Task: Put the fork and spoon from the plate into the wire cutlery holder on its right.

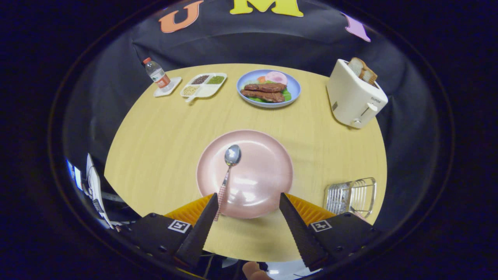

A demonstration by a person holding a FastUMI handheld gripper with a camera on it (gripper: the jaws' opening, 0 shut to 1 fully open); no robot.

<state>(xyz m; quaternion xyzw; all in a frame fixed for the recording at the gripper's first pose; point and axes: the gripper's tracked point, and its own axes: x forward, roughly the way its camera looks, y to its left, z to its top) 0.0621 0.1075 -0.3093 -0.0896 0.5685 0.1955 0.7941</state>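
Observation:
A pink plate (264,159) lies on the round wooden table just ahead of my fingers. On its left half rests a metal spoon (232,155) with a checked handle that runs back toward my left finger and over the plate's near rim. The wire cutlery holder (350,195) stands to the right of the plate, beyond my right finger; a checked handle tip pokes out at its near corner. My gripper (249,202) hovers above the plate's near edge, open, with nothing between the fingers. The left fingertip (212,204) is right beside the spoon's handle.
At the far side of the table (163,132) sit a blue plate of food (269,88), a divided snack tray (203,84) and a water bottle (156,74) on a small dish. A cream toaster (355,95) with bread stands at the far right.

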